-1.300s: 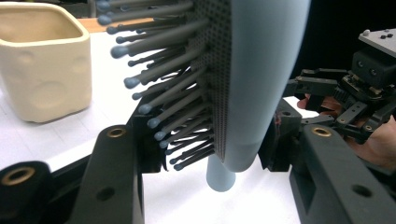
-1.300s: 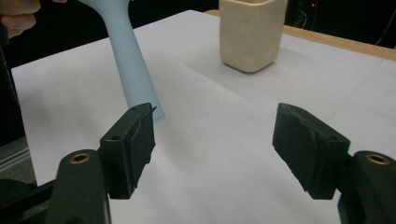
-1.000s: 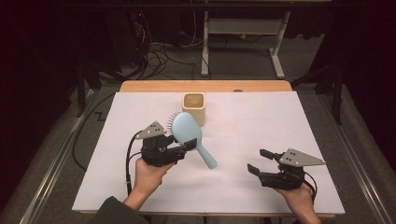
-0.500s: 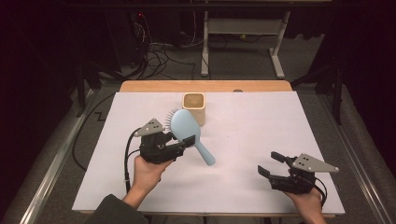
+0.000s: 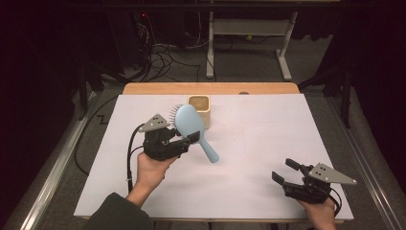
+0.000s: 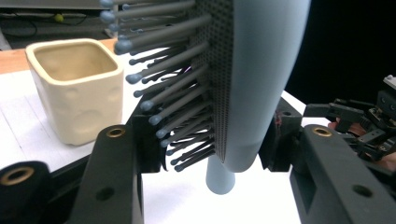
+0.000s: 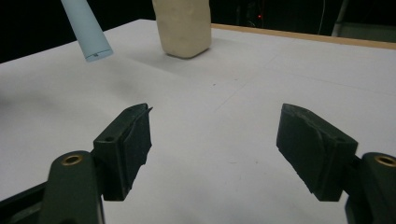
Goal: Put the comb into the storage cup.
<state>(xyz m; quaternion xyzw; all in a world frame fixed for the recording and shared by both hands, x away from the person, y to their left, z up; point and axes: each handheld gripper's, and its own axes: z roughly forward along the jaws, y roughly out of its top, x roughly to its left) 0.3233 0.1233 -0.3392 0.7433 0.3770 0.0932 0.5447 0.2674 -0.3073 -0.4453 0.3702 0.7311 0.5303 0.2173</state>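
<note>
A white sheet covers the bench (image 5: 268,143); cables litter the dark floor (image 5: 167,52) beyond. The left tool (image 5: 191,140) pinches the blue hairbrush (image 5: 189,122) near the cream cup (image 5: 199,108). The right tool (image 5: 282,171) hangs spread at the near right.

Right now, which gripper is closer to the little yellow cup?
Left. The left gripper holds the blue hairbrush up just in front of the cup. The right gripper is open, far off near the table's front right corner.
</note>
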